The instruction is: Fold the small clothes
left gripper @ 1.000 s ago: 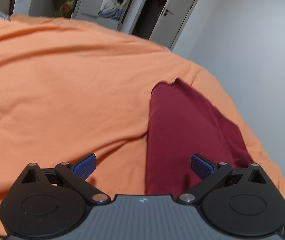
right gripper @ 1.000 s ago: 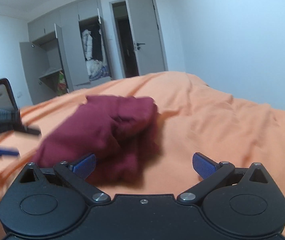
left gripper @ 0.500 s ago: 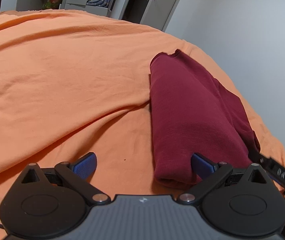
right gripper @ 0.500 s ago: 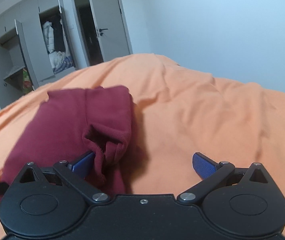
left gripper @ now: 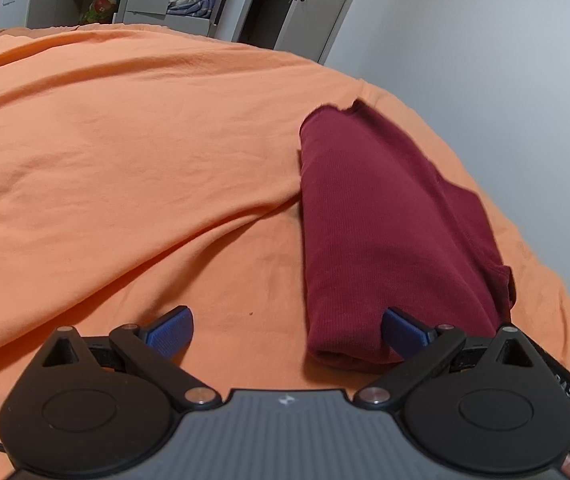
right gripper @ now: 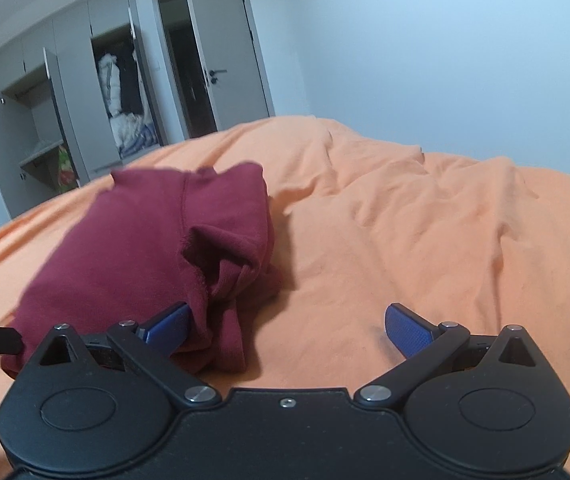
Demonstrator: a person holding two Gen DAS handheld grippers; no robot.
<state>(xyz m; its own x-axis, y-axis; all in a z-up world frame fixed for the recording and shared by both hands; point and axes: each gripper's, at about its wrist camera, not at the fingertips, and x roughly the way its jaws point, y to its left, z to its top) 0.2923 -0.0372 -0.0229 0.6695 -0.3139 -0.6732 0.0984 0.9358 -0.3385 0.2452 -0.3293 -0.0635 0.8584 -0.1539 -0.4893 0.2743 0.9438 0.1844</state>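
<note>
1. Left wrist view: the maroon garment [left gripper: 381, 232] is seen folded into a narrow bundle on the orange bed [left gripper: 125, 160]. The left hand-held gripper [left gripper: 287, 330] is spread wide; nothing is held.
2. Right wrist view: a loose sleeve end [right gripper: 225, 264] is left untucked. The right hand-held gripper [right gripper: 287, 326] is spread, empty, one finger beside the cloth.

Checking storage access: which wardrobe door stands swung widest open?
The leftmost wardrobe door, swung out to bare shelves; the next door opens less, and the upper panels look shut.
</note>
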